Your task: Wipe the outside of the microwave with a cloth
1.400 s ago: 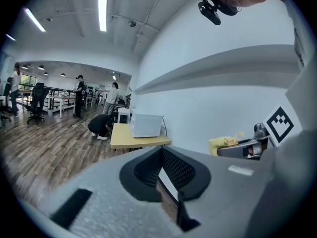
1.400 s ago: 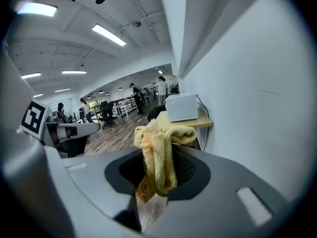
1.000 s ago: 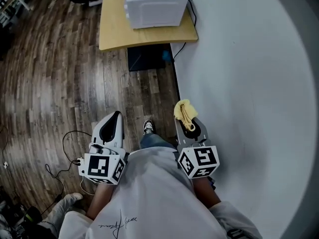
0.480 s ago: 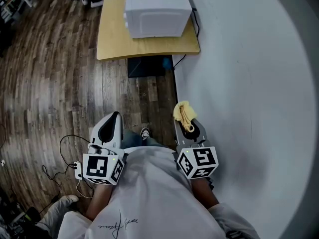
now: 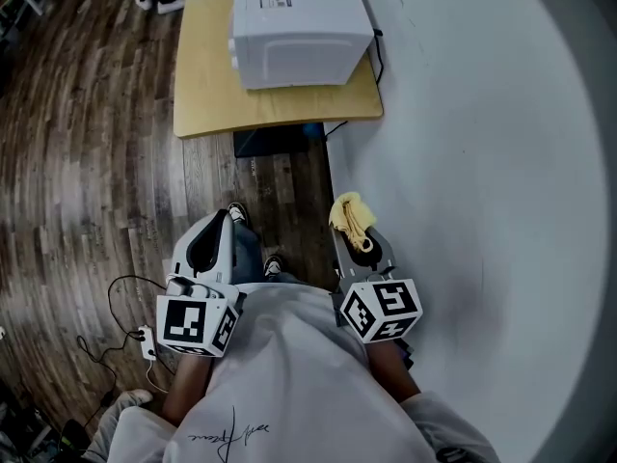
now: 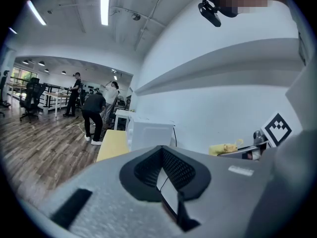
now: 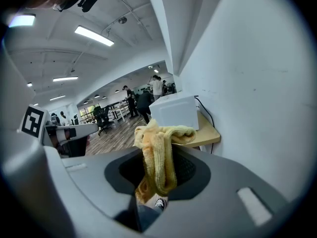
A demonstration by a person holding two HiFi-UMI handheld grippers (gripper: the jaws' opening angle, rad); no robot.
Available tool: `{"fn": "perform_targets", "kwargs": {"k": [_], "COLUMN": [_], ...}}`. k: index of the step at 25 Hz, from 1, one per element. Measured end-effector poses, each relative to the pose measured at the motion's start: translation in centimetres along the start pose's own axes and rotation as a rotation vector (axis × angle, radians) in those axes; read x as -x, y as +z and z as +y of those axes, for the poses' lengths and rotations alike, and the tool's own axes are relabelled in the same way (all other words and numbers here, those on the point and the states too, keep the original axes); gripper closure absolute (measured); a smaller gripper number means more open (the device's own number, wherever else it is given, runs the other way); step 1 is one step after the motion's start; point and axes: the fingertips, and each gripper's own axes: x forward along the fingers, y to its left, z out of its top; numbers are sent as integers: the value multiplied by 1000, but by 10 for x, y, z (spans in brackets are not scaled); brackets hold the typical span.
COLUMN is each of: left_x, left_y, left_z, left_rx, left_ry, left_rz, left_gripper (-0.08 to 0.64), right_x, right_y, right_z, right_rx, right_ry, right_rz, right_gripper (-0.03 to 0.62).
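The microwave point(image 5: 301, 22) and its table point(image 5: 204, 95) sit nearer and larger in the head view than a second ago, and the person's feet have stepped forward over the wood floor point(image 5: 96, 172). Both grippers are still held close to the body. The microwave stands toward the table's right edge, leaving a bare strip along the left and near edges.

The right gripper point(image 5: 353, 226) has its jaws clamped on the yellow cloth point(image 5: 347, 212), whose free folds bunch up above the tips. The left gripper point(image 5: 218, 231) has its jaws together with nothing between them.

The approach is not yet finished. Once at the table, it seems best to lay the loose folds flat on a panel and wipe in overlapping passes. The empty gripper could steady the casing, and the cable point(image 5: 378, 51) by the wall should be avoided.
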Motion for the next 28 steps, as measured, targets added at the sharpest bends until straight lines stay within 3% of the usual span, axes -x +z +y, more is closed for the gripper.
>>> {"fn": "perform_targets", "kwargs": {"k": [4,6,9,12,21,25,28], "left_x": [-31,-46,-69,-88,-131,-141,-143], "left_y": [28,41,55,66,87,88,87], "left_z": [34,49,63,77,112,108,108], "left_rx": [47,27,-30,-37,-22,-26,-41], "left_ry": [-4,-15,-57,-102,-239,-330,-358], "left_rz": [-37,-38,-4,2,21,39,57], "left_gripper": [572,572,572,572,571,571,571], "right_x": [-32,-46,-69,-92,-144,-159,-171], "right_y": [24,37,63,88,119,132,138], "right_z": [0,1,11,25,19,8,-12], "right_rx": [-22,-31,-37,37,95,55,63], "right_ry": [-24,-31,32,70,-47,-70,-113], "right_rz": [-7,-12,-68,-156,-211,-269,-304], "right_gripper": [488,488,485,477,486,486,486]}}
